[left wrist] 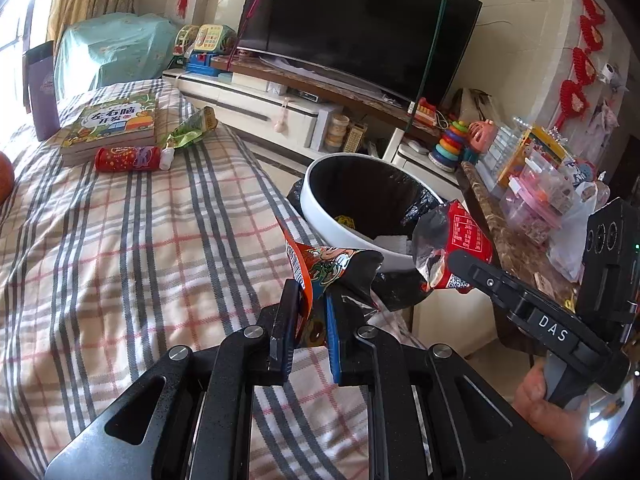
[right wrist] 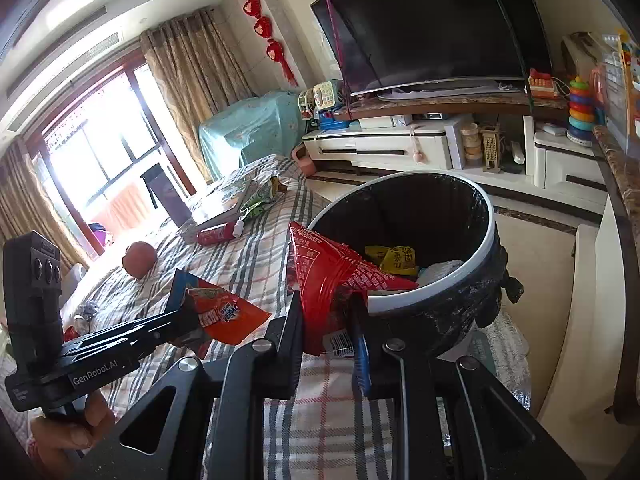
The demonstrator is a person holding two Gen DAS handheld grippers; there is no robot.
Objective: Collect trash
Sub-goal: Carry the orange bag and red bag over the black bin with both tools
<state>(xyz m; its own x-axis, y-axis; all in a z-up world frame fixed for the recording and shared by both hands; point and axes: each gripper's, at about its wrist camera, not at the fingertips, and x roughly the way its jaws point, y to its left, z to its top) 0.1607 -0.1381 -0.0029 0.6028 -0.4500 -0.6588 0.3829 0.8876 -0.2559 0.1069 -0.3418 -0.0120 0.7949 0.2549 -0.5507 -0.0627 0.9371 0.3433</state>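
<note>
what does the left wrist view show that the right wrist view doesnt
Only the left wrist view: the book cover face-on, and the cluttered side counter of boxes and bags.

Only the right wrist view: the window with curtains, an orange ball on the bed, and a yellow wrapper lying in the bin.

Both: the bin, the TV, the left tool shut on an orange wrapper, and the right tool shut on a red wrapper.

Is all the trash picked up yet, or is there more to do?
Not yet. Some trash already lies in the bin, like a yellow wrapper. The left gripper holds an orange snack bag and the right gripper a red snack bag near the rim. A green wrapper and a red tube wait on the bed.
</note>
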